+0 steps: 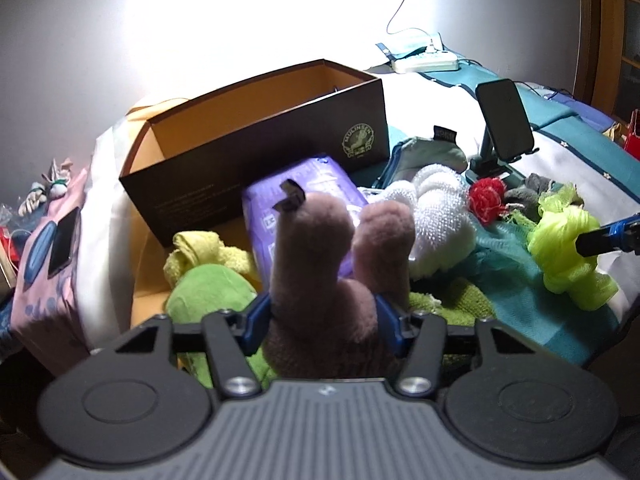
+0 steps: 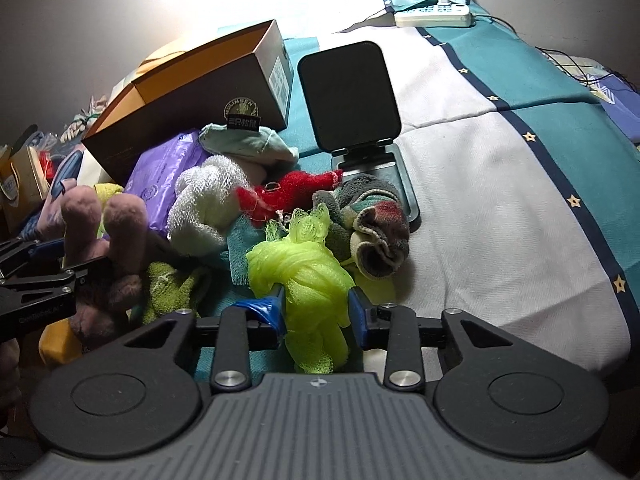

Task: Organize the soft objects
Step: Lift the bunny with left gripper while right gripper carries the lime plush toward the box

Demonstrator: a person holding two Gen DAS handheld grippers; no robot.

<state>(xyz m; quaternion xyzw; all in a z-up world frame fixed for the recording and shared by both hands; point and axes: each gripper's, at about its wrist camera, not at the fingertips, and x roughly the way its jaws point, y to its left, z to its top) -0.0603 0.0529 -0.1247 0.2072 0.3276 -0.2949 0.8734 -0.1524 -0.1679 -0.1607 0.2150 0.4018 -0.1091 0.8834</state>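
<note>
While both tilt down, left hand-held gripper [image 1: 320, 320] clamps pink plush [image 1: 320, 264]; right hand-held gripper [image 2: 316, 312] pinches yellow-green mesh pouf [image 2: 308, 276].

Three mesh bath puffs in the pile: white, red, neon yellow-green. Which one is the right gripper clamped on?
The neon yellow-green mesh bath puff: the right gripper pinches it between both blue pads. The white mesh puff and red one lie free, farther back.

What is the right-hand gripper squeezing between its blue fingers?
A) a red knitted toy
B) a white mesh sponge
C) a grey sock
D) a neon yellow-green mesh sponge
D: in the right wrist view the right gripper has its blue pads pressed on the neon yellow-green mesh sponge.
</note>
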